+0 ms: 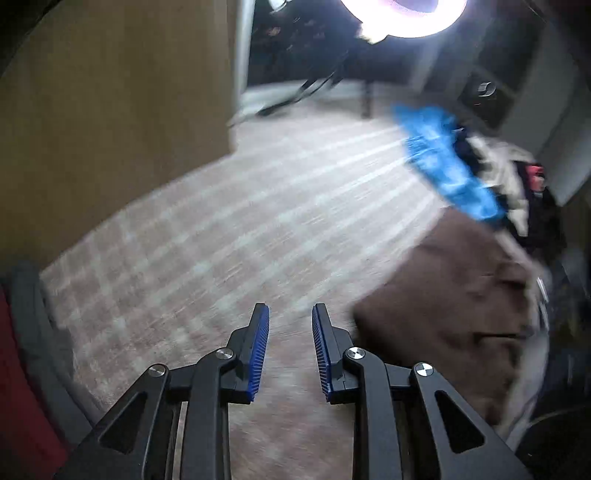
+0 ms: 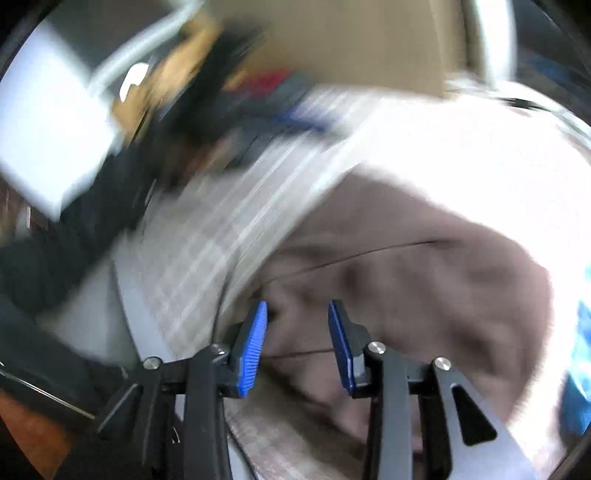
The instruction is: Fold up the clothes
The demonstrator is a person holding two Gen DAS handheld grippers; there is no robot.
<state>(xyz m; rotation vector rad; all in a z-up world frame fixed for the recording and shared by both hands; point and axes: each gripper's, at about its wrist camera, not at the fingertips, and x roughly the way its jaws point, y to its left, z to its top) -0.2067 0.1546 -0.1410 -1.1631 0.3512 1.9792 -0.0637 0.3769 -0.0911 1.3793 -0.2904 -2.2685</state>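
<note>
A folded brown garment (image 1: 454, 310) lies on a pale checked cloth (image 1: 258, 206) that covers the surface. My left gripper (image 1: 290, 314) is open and empty over the bare cloth, just left of the brown garment. In the right wrist view the brown garment (image 2: 424, 280) fills the middle. My right gripper (image 2: 297, 310) is open right above its near edge, with nothing between the pads. Both views are blurred by motion.
A bright blue garment (image 1: 447, 166) and a heap of mixed clothes (image 1: 517, 184) lie at the far right. A wooden panel (image 1: 110, 129) stands at the left. A bright lamp (image 1: 402, 14) glares above. A white box (image 2: 48, 129) sits at the left.
</note>
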